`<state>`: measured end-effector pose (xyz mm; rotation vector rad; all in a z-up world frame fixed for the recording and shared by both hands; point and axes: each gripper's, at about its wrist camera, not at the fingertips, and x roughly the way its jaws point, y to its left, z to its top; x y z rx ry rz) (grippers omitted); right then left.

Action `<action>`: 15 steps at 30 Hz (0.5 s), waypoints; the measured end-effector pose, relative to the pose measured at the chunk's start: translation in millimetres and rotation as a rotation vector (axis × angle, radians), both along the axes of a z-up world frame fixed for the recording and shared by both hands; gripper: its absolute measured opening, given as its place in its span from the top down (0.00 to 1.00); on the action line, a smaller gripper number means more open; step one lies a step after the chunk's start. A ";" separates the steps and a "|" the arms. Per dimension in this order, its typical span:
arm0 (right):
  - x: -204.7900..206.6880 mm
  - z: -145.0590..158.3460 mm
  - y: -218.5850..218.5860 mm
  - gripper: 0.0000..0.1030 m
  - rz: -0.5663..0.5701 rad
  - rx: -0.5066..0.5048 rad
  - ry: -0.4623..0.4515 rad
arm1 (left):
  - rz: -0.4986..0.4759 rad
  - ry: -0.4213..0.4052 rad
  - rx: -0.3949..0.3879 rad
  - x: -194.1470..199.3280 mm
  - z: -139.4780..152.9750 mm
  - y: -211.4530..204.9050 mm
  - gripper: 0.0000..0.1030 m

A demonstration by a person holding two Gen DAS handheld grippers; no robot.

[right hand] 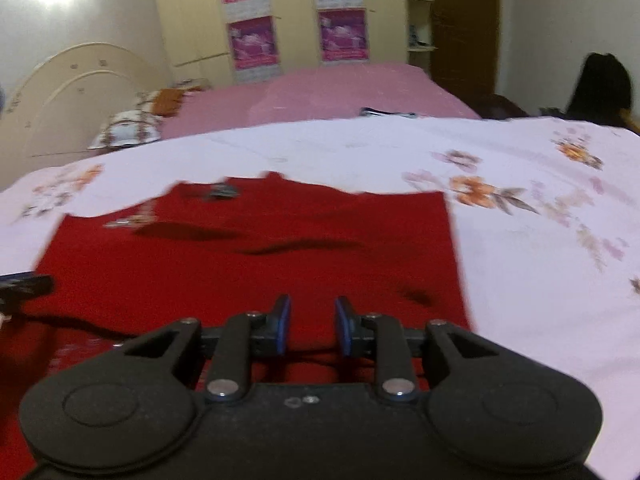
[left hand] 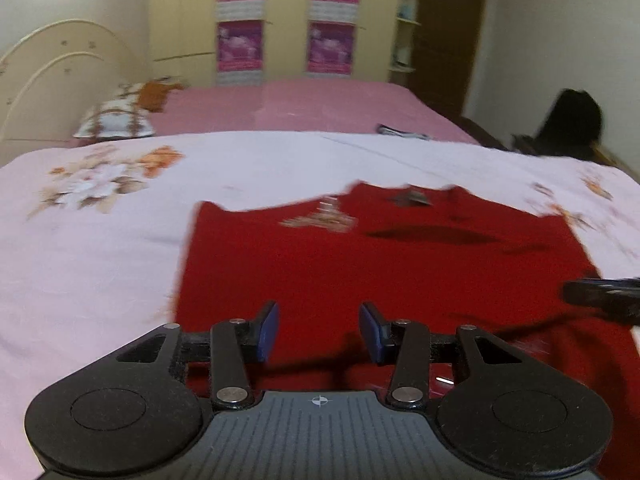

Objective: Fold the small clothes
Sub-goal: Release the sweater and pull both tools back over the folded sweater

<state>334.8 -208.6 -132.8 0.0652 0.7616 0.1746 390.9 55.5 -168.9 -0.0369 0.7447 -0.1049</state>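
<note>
A small red garment (left hand: 360, 264) lies spread flat on a pale floral bedsheet (left hand: 100, 264), with a small printed motif near its far edge. My left gripper (left hand: 319, 330) is open and empty, low over the garment's near edge. The right gripper's tip (left hand: 600, 296) shows at the right edge of the left wrist view. In the right wrist view the same garment (right hand: 256, 256) fills the left and middle. My right gripper (right hand: 313, 330) is open and empty over its near right part. The left gripper's tip (right hand: 24, 286) shows at the left edge.
The floral sheet (right hand: 540, 280) covers the near bed. A pink bed (left hand: 304, 108) lies beyond, with a patterned pillow (left hand: 116, 120) and a cream headboard (left hand: 60, 80) at left. A wardrobe with purple posters (left hand: 284, 20) stands at the back. A dark object (left hand: 568, 120) sits at far right.
</note>
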 end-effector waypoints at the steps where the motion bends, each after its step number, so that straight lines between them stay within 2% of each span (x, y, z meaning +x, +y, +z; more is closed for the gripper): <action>1: -6.0 2.3 9.0 0.76 0.027 -0.001 -0.004 | -0.010 0.007 -0.008 -4.8 1.6 -5.9 0.57; 3: -19.0 5.3 22.6 0.76 0.077 0.000 -0.006 | -0.030 0.019 -0.016 -16.2 2.7 -15.8 0.57; 7: -46.8 5.0 37.1 0.75 0.165 0.011 0.021 | -0.074 0.051 0.026 -39.8 -4.1 -30.8 0.57; 11: -70.3 -1.1 43.8 0.75 0.219 -0.035 0.041 | -0.056 0.103 0.039 -52.4 -17.0 -35.1 0.57; 14: -74.3 -16.7 41.6 0.76 0.232 -0.081 0.108 | -0.046 0.077 0.087 -60.8 -24.7 -31.1 0.57; 15: -77.6 -18.5 36.0 0.76 0.232 -0.086 0.095 | -0.039 0.081 0.082 -62.1 -24.1 -27.6 0.56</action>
